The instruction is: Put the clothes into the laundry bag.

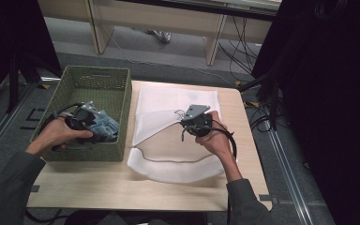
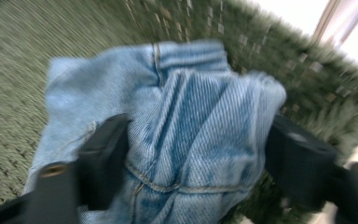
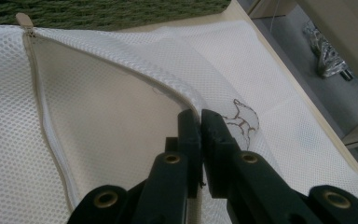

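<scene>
Basket: a green woven basket [image 1: 86,79] sits at the left of the high view on the surface; folded blue jeans [image 1: 104,129] lie inside it against its right-hand wall.
Mesh bag: a white mesh laundry bag [image 1: 178,164] lies flat at the centre of the high view, just right of the basket, its zipped mouth lifted open along one edge. I cannot tell whether anything is inside.
Surface: a pale wooden surface [image 1: 98,187] carries both basket and bag.
Room: grey floor beyond the surface, pale furniture legs at the top of the frame, dark cables at the upper right.
Left tongs: the left tongs [image 2: 191,154] are inside the basket, one jaw on each side of the jeans [image 2: 191,121]. The view is blurred; the pads look pressed against the denim bundle.
Right tongs: the right tongs [image 3: 201,126] are pressed together, pinching the raised edge of the mesh bag [image 3: 121,107] beside a small printed mark [image 3: 242,119], at centre right of the high view.
Hands: the left hand [image 1: 56,133] and right hand [image 1: 215,138] come in from the bottom of the frame.
</scene>
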`<action>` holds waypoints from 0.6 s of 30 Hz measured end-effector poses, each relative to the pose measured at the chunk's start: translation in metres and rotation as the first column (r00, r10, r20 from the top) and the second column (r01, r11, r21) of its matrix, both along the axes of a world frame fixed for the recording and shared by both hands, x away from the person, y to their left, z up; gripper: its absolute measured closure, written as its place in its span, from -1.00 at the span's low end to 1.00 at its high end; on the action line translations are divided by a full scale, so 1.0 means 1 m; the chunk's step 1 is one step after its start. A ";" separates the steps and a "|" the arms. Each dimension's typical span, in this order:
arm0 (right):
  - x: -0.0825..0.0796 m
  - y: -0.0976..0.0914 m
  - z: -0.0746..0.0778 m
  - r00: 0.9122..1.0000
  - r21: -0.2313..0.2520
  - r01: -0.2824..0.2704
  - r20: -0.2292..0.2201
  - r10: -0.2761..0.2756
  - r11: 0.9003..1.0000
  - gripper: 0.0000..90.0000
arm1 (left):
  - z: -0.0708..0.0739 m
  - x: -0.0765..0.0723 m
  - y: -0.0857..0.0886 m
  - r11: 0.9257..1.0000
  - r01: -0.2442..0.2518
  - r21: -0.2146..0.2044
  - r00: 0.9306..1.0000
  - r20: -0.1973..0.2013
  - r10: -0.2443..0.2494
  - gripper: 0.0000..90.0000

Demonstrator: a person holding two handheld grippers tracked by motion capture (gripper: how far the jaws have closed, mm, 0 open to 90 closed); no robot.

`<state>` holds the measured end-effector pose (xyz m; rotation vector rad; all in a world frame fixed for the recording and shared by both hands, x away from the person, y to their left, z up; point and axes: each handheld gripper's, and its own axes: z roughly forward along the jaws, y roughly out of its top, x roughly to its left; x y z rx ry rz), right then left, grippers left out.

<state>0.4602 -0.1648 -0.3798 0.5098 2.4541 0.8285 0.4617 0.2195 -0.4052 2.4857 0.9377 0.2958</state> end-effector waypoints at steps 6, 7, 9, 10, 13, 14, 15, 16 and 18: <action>0.001 -0.001 -0.001 1.000 -0.001 0.000 -0.003 0.000 1.000 0.95 | 0.009 0.025 0.006 0.988 -0.155 0.025 0.985 0.074 0.153 0.44; 0.003 -0.002 -0.001 1.000 -0.002 -0.008 0.004 0.008 1.000 0.95 | 0.007 0.035 0.014 0.973 -0.230 -0.021 0.963 0.142 0.230 0.45; 0.004 -0.002 0.000 1.000 -0.005 -0.018 0.012 0.019 1.000 0.95 | 0.004 0.047 0.025 0.953 -0.300 -0.053 0.944 0.129 0.304 0.44; 0.004 -0.002 0.000 1.000 -0.005 -0.018 0.012 0.019 1.000 0.95 | 0.004 0.047 0.025 0.953 -0.300 -0.053 0.944 0.129 0.304 0.43; 0.005 -0.002 -0.001 1.000 -0.003 -0.023 0.013 0.023 1.000 0.95 | -0.005 0.061 0.039 0.936 -0.340 -0.087 0.938 0.032 0.344 0.24; 0.005 -0.002 -0.001 1.000 -0.003 -0.023 0.013 0.023 1.000 0.95 | -0.005 0.061 0.039 0.936 -0.340 -0.087 0.938 0.032 0.344 0.13; 0.004 -0.003 -0.002 1.000 -0.002 -0.013 0.004 0.013 1.000 0.95 | -0.006 0.062 0.039 0.935 -0.338 -0.111 0.939 0.026 0.342 -0.04; 0.004 -0.003 -0.002 1.000 -0.002 -0.013 0.004 0.013 1.000 0.95 | -0.004 0.061 0.041 0.939 -0.324 -0.117 0.945 0.017 0.328 -0.04; 0.004 -0.003 -0.002 1.000 0.001 -0.002 -0.010 0.002 1.000 0.94 | 0.001 0.057 0.042 0.939 -0.313 -0.140 0.948 0.020 0.319 -0.37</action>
